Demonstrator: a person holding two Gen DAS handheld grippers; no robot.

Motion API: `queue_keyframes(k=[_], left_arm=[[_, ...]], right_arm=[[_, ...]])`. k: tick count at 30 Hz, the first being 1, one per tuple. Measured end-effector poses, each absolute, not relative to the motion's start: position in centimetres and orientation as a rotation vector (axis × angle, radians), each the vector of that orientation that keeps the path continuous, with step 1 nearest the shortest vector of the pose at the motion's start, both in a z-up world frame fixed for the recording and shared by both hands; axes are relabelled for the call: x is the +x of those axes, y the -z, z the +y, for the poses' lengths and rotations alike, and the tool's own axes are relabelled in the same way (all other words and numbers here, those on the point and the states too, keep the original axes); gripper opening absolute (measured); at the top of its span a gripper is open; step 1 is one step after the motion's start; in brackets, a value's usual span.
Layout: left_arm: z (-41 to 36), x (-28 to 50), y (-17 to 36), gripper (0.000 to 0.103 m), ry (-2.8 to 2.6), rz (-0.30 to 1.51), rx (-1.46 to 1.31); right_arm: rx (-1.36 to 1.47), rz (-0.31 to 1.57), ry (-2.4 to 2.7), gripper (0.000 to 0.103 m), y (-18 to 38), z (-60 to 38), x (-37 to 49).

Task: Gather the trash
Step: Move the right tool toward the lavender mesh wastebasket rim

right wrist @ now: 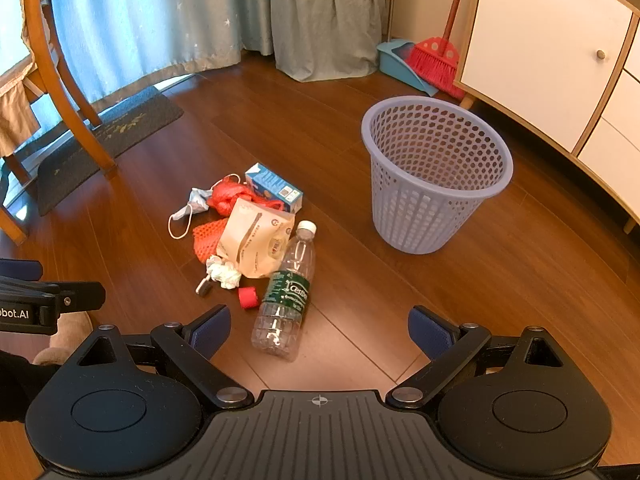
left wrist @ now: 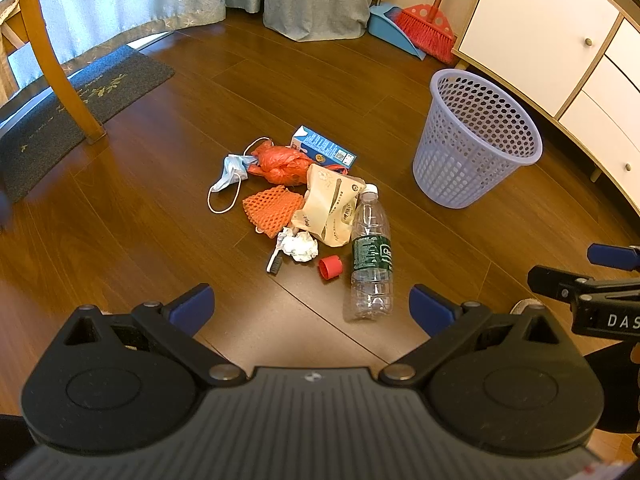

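Observation:
A heap of trash lies on the wooden floor: a clear plastic bottle [left wrist: 370, 256] [right wrist: 286, 292], a beige pouch [left wrist: 332, 210] [right wrist: 256, 240], a blue carton [left wrist: 322, 148] [right wrist: 274, 186], a red plastic bag [left wrist: 280, 164], an orange foam net [left wrist: 272, 208], a face mask [left wrist: 230, 174], crumpled tissue [left wrist: 298, 246] and a red cap [left wrist: 330, 268] [right wrist: 248, 297]. A lilac mesh bin [left wrist: 476, 140] [right wrist: 432, 176] stands upright to the right, with nothing visible inside. My left gripper [left wrist: 310, 306] and right gripper [right wrist: 320, 332] hover open and hold nothing, short of the pile.
A white cabinet [left wrist: 560, 40] runs along the right wall. A red broom [left wrist: 430, 28] and blue dustpan [left wrist: 390, 26] lean in the far corner. A wooden chair leg [left wrist: 60, 64] and dark doormat [left wrist: 76, 112] are at left. Curtains hang at the back.

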State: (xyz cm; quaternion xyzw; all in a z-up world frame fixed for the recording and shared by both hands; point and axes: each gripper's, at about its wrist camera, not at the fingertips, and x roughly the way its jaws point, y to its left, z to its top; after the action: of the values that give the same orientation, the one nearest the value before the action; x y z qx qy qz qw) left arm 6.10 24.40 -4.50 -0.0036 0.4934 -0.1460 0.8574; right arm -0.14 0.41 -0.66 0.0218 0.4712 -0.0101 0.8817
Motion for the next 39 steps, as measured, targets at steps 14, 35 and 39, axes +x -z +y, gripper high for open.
queue_keyframes(k=[14, 35, 39], left_arm=[[24.4, 6.1, 4.5, 0.102, 0.307, 1.037, -0.007], [23.5, 8.1, 3.8, 0.102, 0.328, 1.006, 0.007], [23.3, 9.4, 3.7, 0.102, 0.339, 0.986, 0.024]], right_arm=[[0.046, 0.983, 0.020, 0.094, 0.8, 0.5, -0.2], [0.037, 0.933, -0.032, 0.093, 0.1, -0.9, 1.0], [-0.015, 0.890, -0.071, 0.094, 0.1, -1.0, 1.8]])
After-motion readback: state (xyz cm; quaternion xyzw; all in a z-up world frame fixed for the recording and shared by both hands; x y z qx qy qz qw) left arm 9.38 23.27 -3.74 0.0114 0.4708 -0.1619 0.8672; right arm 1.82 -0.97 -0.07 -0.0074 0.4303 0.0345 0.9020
